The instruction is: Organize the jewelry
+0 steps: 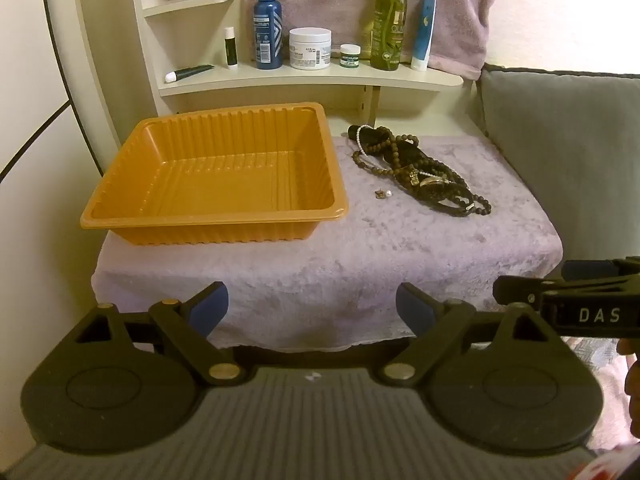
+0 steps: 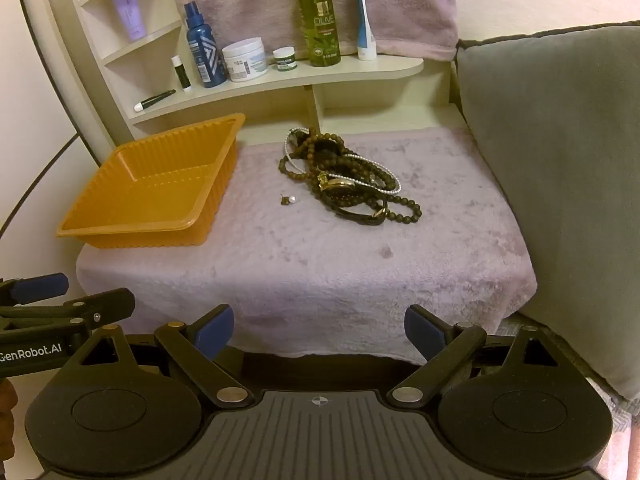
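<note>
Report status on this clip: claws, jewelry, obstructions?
Left claw and right claw open, empty. Jewelry pile and loose earrings on the towel; orange tray empty. Nothing blocking.

Orange tray, pale lilac cloth, dark beads

The ribbed tray (image 1: 212,168) is plain orange; the fluffy cloth (image 1: 360,264) beneath is pale lilac. Right of centre, the jewelry pile (image 2: 348,178) mixes brown beads, black bands, gold bits and a white pearl strand. Along the top, a blue bottle (image 1: 267,26) with white chevrons, an olive-green bottle (image 2: 319,20), and a white jar (image 1: 310,48). A grey cushion (image 2: 560,180) fills the right edge.
</note>
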A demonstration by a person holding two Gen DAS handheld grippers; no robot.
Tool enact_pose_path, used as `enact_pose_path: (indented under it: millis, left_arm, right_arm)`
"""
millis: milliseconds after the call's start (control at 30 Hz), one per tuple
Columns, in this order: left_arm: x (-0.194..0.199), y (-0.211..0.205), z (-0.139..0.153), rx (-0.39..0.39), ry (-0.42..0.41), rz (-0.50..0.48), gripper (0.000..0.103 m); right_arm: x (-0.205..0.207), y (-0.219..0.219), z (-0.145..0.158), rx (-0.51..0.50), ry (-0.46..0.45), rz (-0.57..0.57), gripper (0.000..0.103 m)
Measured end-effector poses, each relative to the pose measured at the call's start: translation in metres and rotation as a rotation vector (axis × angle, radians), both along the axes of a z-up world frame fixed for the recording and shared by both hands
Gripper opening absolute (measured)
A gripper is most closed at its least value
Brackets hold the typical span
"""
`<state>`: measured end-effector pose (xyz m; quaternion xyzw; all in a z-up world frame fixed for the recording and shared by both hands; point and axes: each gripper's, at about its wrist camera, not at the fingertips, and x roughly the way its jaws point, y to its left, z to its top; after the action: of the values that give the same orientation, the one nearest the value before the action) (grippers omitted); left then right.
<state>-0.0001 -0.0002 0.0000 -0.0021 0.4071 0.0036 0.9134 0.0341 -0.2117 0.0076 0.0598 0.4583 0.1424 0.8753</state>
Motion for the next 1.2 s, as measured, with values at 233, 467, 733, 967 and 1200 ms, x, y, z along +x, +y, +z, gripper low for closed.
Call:
enact_pose_path:
  millis: [233, 467, 733, 967, 1200]
  left_arm:
    - [0.0, -0.0005, -0.0001, -0.003, 0.0, -0.001, 0.09]
    - [0.0, 0.0002, 0.0001, -0.006, 0.0, 0.0, 0.09]
    - [0.0, 0.0002, 0.0001, -0.006, 0.001, 0.0, 0.09]
    - [0.0, 0.0002, 0.0001, -0.007, 0.0, -0.001, 0.09]
    - [0.0, 0.0002, 0.0, -0.008, -0.001, -0.001, 0.09]
  right_arm:
    - [0.0002, -0.0005, 0.0006, 0.0, 0.0, -0.001, 0.092]
    - [-0.0001, -0.0001, 0.0011, -0.002, -0.005, 0.0, 0.092]
    - [0.0007, -0.0005, 0.0012, -0.003, -0.006, 0.001, 0.092]
    - [0.0005, 0.0001, 0.002, -0.003, -0.008, 0.001, 0.092]
    - [0.0003, 0.0003, 0.0021, -0.004, -0.009, 0.001, 0.092]
